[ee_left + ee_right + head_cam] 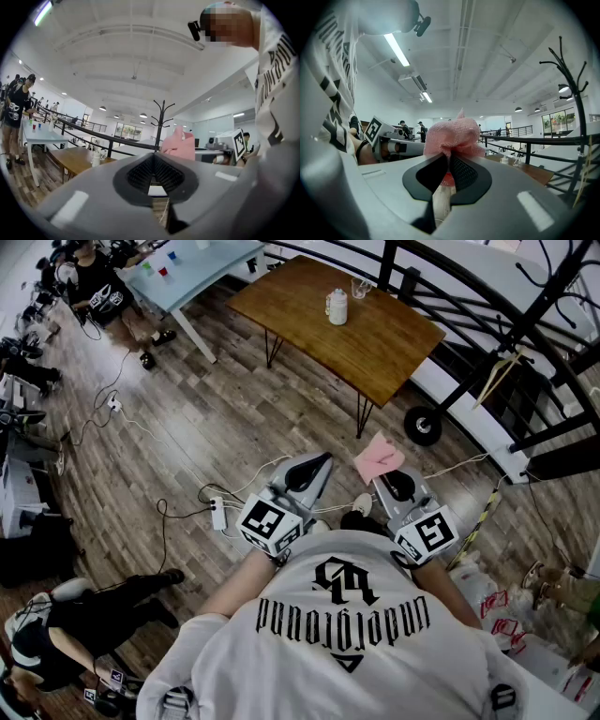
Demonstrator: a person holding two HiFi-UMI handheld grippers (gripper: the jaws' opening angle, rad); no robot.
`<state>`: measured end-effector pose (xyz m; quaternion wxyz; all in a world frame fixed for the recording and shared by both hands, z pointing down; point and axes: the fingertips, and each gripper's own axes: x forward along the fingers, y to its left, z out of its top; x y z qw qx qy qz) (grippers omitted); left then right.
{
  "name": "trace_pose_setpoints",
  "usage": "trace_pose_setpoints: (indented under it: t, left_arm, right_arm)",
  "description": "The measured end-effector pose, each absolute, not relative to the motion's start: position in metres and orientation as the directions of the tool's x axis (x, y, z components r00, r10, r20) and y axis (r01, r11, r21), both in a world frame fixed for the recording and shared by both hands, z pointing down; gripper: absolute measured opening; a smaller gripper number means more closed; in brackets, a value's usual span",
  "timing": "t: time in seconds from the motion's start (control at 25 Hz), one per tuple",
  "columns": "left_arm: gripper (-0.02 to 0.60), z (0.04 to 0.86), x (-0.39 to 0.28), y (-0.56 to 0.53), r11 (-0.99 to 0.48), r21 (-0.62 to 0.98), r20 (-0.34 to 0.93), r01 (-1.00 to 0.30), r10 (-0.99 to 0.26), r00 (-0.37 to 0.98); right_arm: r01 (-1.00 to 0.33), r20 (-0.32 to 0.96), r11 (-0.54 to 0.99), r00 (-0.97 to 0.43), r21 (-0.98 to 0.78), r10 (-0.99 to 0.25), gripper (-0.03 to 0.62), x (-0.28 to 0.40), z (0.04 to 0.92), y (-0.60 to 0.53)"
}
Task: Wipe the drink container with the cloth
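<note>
Jaws of the right gripper (446, 171) are clamped on a crumpled pink textured cloth (452, 136), carried ready for wiping; those of the left gripper (153, 177) are pressed together, empty. The white lidded drink container (337, 307) is seen standing on the brown wooden counter (394, 343), well ahead.

The wooden table (394, 338) is sitting on the plank floor (187, 418), carrying a white drink container (337, 307) and a clear glass (360, 287) standing close together.
</note>
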<state>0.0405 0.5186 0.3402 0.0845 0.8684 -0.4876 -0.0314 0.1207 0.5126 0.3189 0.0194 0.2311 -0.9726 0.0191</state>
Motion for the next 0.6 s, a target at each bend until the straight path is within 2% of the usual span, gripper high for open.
trace_pose_setpoints:
  t: [0.6]
  left_arm:
    - [0.049, 0.360, 0.062, 0.449, -0.498, 0.175, 0.043, -0.849, -0.858, 0.512]
  right_arm:
    - [-0.403, 0.057, 0.913, -0.915, -0.069, -0.400, 0.025, 0.137, 0.344, 0.450]
